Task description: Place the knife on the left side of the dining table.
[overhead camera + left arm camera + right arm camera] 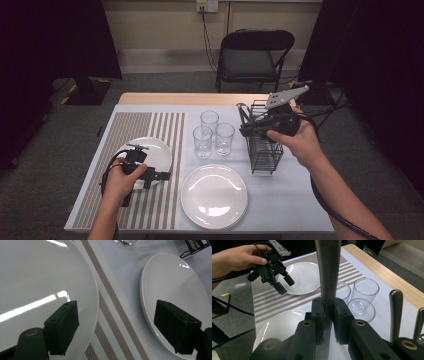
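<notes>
the right gripper (329, 322) pinches a utensil handle (328, 270) above the wire caddy (264, 150), likely mid-lift toward a plate (214, 196); left gripper (120, 325) hovers spread.

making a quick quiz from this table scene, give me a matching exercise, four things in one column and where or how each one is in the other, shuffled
Things:
1. left gripper
2. right gripper
3. three glasses
4. black wire rack

Places or states:
A. grouped on the white cloth, between the striped mat and the rack
B. open, above the rim of the plate on the striped mat
C. standing at the right side of the table
D. shut on a metal utensil handle

Pairs: 1-B, 2-D, 3-A, 4-C
</notes>
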Tool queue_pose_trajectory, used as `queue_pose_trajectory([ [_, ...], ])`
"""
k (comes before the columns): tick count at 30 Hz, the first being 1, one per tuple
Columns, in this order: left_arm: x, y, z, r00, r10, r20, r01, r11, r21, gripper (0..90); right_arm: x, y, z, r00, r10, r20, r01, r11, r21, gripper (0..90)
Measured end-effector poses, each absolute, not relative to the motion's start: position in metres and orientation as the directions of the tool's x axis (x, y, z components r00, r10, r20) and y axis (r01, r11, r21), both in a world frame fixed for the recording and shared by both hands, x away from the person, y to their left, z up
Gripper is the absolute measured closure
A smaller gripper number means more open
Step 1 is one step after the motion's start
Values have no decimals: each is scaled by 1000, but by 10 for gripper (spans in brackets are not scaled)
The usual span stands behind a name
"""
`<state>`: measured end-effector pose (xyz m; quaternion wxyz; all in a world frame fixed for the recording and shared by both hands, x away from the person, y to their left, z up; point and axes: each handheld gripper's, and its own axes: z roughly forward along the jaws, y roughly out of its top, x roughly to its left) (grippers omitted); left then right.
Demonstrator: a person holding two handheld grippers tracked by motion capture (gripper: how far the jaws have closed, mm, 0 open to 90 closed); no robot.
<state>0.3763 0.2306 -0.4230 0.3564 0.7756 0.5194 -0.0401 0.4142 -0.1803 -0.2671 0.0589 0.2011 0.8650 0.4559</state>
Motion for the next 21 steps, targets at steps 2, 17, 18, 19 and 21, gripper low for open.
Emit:
queue_pose_trajectory([
  [2, 376, 231, -423, 458, 778, -431, 834, -207, 512, 197, 413, -182, -269, -911, 404, 85, 298, 501, 812, 807],
  [17, 376, 230, -423, 454, 780, -430, 835, -205, 511, 197, 406, -198, -284, -909, 407, 92, 311, 515, 799, 808],
  [18, 377, 231, -423, 458, 781, -425, 833, -211, 511, 197, 405, -199, -285, -909, 406, 95, 314, 515, 797, 808],
  [19, 377, 231, -423, 459, 780, -425, 834, -213, 510, 197, 405, -200, -286, -908, 408, 97, 316, 513, 798, 808],
  [21, 377, 231, -424, 457, 781, -425, 835, -211, 509, 197, 404, -202, -289, -907, 409, 101, 320, 514, 796, 808],
])
